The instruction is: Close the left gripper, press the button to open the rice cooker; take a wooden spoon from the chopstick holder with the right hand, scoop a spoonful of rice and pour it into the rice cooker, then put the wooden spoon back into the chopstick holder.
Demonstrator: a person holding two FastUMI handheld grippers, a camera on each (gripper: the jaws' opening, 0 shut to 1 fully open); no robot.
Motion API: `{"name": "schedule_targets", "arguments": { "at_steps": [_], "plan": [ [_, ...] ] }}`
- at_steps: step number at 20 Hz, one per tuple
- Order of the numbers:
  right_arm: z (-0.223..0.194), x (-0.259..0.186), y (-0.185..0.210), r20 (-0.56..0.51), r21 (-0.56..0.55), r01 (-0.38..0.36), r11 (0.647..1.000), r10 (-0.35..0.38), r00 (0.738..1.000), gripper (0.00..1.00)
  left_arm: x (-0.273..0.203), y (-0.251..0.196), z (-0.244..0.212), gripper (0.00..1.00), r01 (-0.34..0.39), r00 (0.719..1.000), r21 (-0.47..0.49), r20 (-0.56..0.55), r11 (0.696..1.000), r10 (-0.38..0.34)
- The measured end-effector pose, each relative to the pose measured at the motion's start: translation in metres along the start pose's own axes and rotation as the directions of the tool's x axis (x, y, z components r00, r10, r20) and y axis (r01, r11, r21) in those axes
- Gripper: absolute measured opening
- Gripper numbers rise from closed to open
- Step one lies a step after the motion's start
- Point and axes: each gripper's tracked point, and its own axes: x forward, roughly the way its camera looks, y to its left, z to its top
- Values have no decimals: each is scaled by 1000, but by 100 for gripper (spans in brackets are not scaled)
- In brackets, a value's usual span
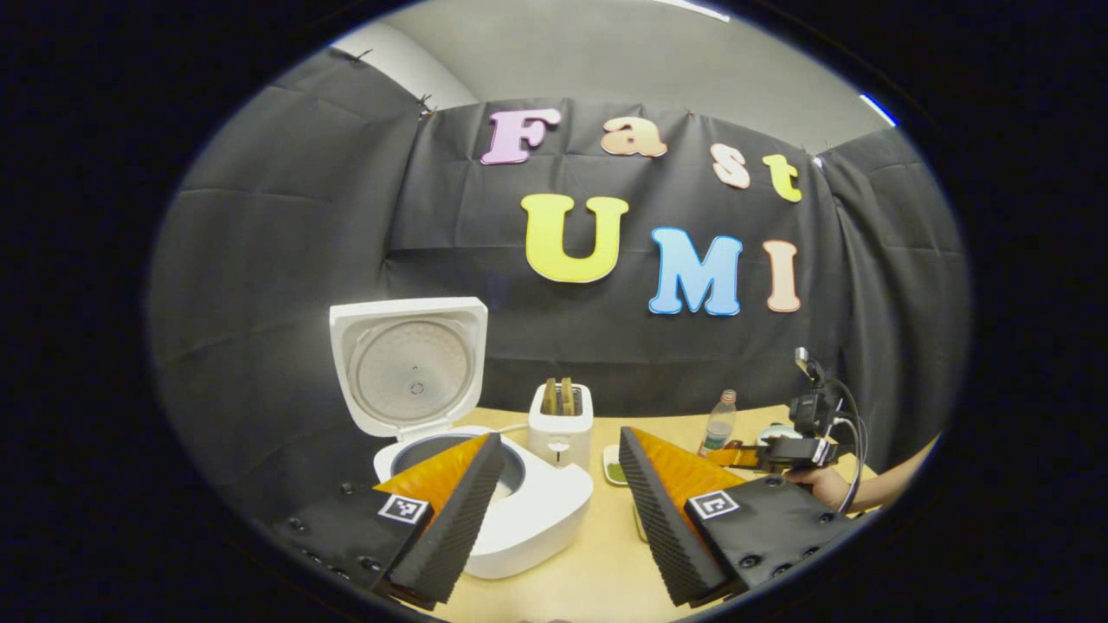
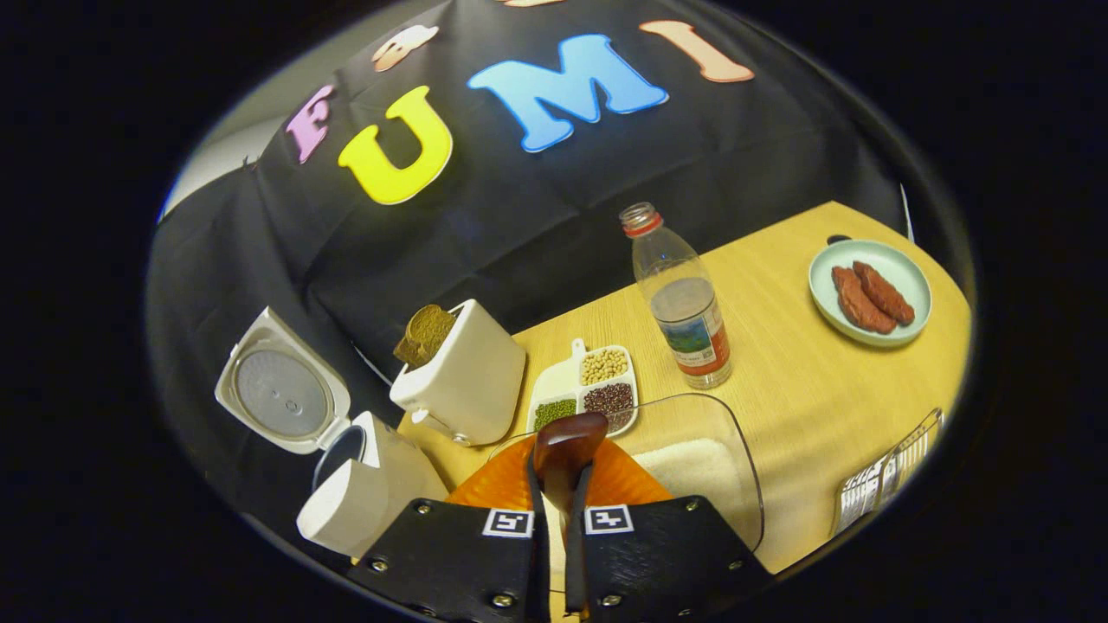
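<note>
Light wooden tabletop (image 2: 805, 381): white rice cooker (image 1: 519, 510) sat lid-up, ready for filling. Left gripper (image 1: 558, 510) hung spread beside it. Right gripper (image 2: 558, 493) pinched the brown wooden spoon (image 2: 567, 446) above the clear rice tub (image 2: 710, 467), apparently for scooping.

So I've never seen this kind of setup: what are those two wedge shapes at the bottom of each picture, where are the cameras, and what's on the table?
No robot here: a person holds a two-finger gripper in each hand, with a camera riding on each.

The left gripper view looks along the left gripper, fingers apart, at the rice cooker with its lid up. Farther right, a hand holds the other gripper.

The right gripper view looks along the right gripper, shut on the wooden spoon, above a clear container of rice.

On the table: a toaster with bread, a divided dish of beans, a bottle, and a plate of sausages.
</note>
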Motion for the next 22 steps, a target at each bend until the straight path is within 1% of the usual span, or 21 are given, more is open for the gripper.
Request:
{"name": "schedule_targets", "arguments": {
  "at_steps": [1, 3, 5, 6, 7, 8, 11, 15, 16, 17, 18, 19, 20, 22],
  "plan": [
    [1, 2, 0, -4, 42, -6, 999, 6, 1000, 7, 1, -1, -3, 94, -2, 1000, -1, -6, 1000, 2],
    [4, 1, -2, 3, 149, -38, 988, 38, 999, 7, 0, -1, -1, 94, -3, 1000, -6, -7, 1000, 3],
    [22, -5, -7, 43, 253, -70, 965, 61, 997, 7, -3, -1, 5, 94, -5, 1000, -4, 4, 1000, 5],
    [32, -12, -10, 66, 284, -85, 955, 69, 995, 7, -5, 0, 7, 94, -5, 1000, -4, 9, 1000, 5],
    [44, -18, -12, 91, 309, -104, 945, 79, 993, 7, -7, 0, 8, 90, -3, 1000, -7, 13, 1000, 3],
    [55, -25, -13, 115, 330, -120, 936, 86, 990, 7, -10, -1, 11, 94, -1, 1000, -12, 18, 1000, 2],
    [89, -47, -12, 184, 387, -172, 906, 107, 977, 7, -8, -2, 14, 93, 8, 1000, -31, 23, 999, -7],
    [118, -77, -2, 252, 451, -255, 855, 153, 956, 7, -2, -8, 22, 93, 36, 999, -57, 41, 998, -33],
    [125, -83, 3, 270, 460, -278, 844, 165, 949, 7, -3, -11, 24, 90, 46, 998, -54, 50, 997, -44],
    [131, -88, 8, 284, 464, -294, 835, 174, 943, 7, -3, -13, 26, 93, 58, 997, -48, 55, 997, -55],
    [134, -93, 12, 293, 464, -308, 831, 184, 938, 7, -4, -15, 27, 90, 63, 996, -42, 59, 997, -60],
    [137, -97, 17, 301, 464, -324, 825, 197, 933, 7, -4, -15, 28, 93, 69, 996, -39, 61, 997, -66],
    [141, -101, 24, 306, 465, -339, 818, 211, 928, 7, -4, -17, 27, 90, 75, 995, -38, 62, 996, -72],
    [147, -109, 35, 319, 472, -366, 802, 232, 919, 7, -6, -18, 27, 90, 85, 995, -41, 63, 996, -83]
  ]
}}
